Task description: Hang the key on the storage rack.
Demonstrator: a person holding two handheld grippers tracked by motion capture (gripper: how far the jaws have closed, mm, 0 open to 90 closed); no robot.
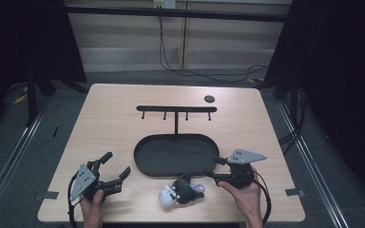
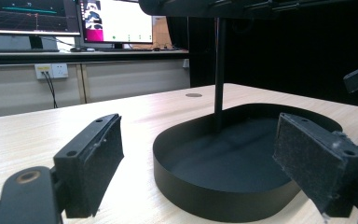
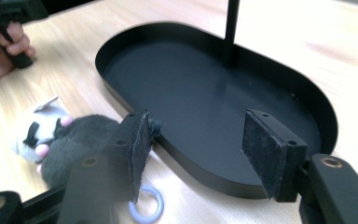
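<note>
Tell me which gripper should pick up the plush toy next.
Right. The right gripper is open just beside the plush toy; the left gripper, also open, is farther away across the table.

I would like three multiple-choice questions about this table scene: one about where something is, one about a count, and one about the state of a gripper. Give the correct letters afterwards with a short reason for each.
1. Where does the plush toy keychain lie?
A. inside the black oval tray
B. on the table, by the tray's near edge
C. hanging from the rack

2. How many pegs hang under the rack's crossbar?
A. two
B. four
C. six

3. How do the jaws of the left gripper stand?
A. open, holding nothing
B. shut on the toy
C. shut on the tray's rim

Answers:
1 B: the high view shows the toy on the bare wood, just outside the black oval tray.
2 B: four short pegs show under the bar.
3 A: the left gripper view shows both pads apart, with only the tray between them, farther off.
</note>
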